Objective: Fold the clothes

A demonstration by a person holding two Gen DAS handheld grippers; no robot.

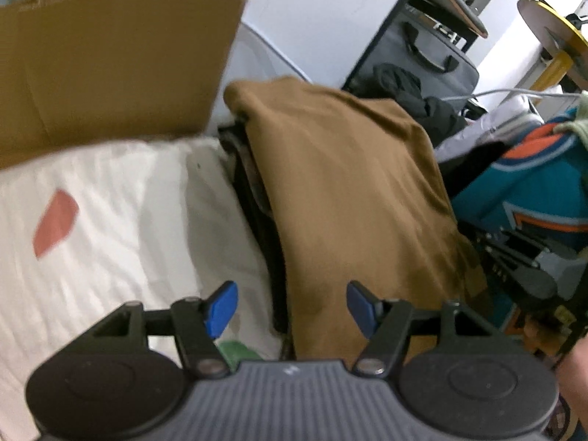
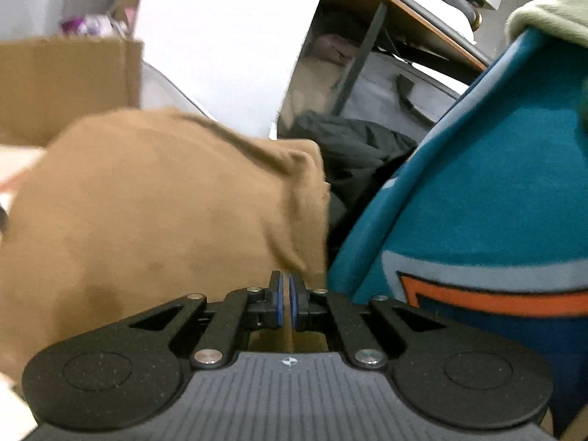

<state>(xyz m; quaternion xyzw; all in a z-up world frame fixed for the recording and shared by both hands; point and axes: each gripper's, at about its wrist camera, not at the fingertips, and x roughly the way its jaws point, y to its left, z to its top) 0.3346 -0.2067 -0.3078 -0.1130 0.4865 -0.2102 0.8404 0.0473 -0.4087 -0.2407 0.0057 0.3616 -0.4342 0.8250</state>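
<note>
1. One brown garment (image 1: pixel 352 191), plain, soft and matte, folded into a long rectangle with a rounded fold at its far end; the frames are blurred, so seams and fine detail cannot be read.
2. The brown garment lies on top of a stack of dark clothes (image 1: pixel 257 198), whose edges show along its left side; the stack rests on a white sheet (image 1: pixel 110 220) bearing one pink patch (image 1: pixel 55 228).
3. Left tongs (image 1: pixel 290 308): blue-padded fingers spread wide, holding nothing. The near end of the brown garment lies in front of the gap and towards the right finger, without clear contact.
4. Right tongs (image 2: pixel 286 301): fingers pressed almost together, pinching a thin edge of the brown garment (image 2: pixel 147 220) at its near right corner.
5. One teal garment (image 2: pixel 477 202) with orange and grey trim lies just right of the brown one, beside the right tongs.
6. One cardboard box (image 1: pixel 110 66) stands behind the sheet at left; one dark crumpled garment (image 1: pixel 415 99) and one grey bag (image 1: pixel 422 51) lie beyond the stack.
</note>
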